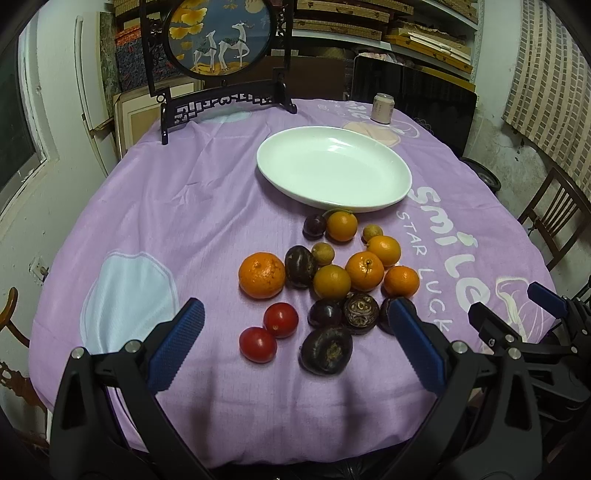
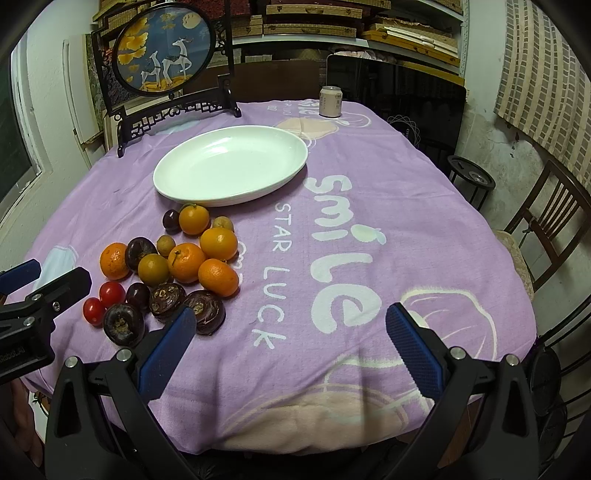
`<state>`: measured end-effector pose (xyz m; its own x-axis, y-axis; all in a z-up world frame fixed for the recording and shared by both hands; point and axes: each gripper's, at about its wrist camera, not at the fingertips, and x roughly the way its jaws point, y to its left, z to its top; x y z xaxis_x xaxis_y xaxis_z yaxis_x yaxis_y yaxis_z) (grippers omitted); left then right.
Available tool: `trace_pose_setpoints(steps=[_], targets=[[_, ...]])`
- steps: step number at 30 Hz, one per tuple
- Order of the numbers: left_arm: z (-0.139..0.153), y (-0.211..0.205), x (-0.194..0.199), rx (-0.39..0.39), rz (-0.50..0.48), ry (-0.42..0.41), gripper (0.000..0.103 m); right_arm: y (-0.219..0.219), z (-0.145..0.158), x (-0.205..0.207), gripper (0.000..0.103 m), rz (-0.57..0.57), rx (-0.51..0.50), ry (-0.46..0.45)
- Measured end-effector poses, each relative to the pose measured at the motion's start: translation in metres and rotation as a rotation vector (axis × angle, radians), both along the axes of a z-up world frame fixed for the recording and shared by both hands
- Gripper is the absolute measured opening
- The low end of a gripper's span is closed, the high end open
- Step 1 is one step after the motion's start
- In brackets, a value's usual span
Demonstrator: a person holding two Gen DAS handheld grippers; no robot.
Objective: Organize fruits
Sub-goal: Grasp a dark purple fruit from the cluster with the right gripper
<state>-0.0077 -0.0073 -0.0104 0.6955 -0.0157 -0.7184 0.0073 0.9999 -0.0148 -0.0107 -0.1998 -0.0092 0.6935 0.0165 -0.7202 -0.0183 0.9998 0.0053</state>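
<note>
A lived-in home room: a table under a purple cloth [image 1: 184, 206], wooden chairs [image 2: 546, 225], stacked boxes on shelves [image 1: 369, 22], and a deer screen [image 1: 219, 35].

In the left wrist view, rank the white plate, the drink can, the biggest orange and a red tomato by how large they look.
1. White plate, by far.
2. Biggest orange.
3. Red tomato and drink can: they look alike here, and the can stands far back, so its small look is unsure.
</note>
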Motion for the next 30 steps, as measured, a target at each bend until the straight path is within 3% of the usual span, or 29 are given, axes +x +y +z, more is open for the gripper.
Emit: trace_pose_setpoints(steps=[7,11,13,14,15,19,22,27,30], targets=[[0.0,0.009,-0.004,0.006,0.04,-0.011,0.101,0.005,-0.004,-0.002,0.102,0.038,0.02,-0.004],[-0.012,0.042,-0.02,0.03,0.149,-0.005,0.101,0.02,-0.01,-0.009,0.1,0.237,0.097,0.003],[-0.022,0.056,-0.032,0.033,0.189,0.025,0.101,0.037,-0.017,-0.012,0.074,0.344,0.117,0.026],[-0.029,0.063,-0.04,0.024,0.211,0.051,0.101,0.044,-0.021,-0.011,0.053,0.389,0.133,0.05],[-0.035,0.067,-0.045,0.014,0.223,0.069,0.101,0.053,-0.027,-0.008,0.046,0.438,0.157,0.085],[-0.049,0.077,-0.065,-0.005,0.254,0.106,0.101,0.093,-0.048,0.003,0.045,0.579,0.194,0.189],[-0.049,0.078,-0.078,-0.022,0.264,0.107,0.101,0.111,-0.056,0.016,0.046,0.563,0.14,0.188],[-0.047,0.068,-0.083,-0.026,0.224,0.11,0.101,0.119,-0.057,0.021,0.042,0.572,0.134,0.166],[-0.045,0.067,-0.055,-0.032,0.173,0.125,0.101,0.108,-0.055,0.017,0.042,0.565,0.133,0.163]])
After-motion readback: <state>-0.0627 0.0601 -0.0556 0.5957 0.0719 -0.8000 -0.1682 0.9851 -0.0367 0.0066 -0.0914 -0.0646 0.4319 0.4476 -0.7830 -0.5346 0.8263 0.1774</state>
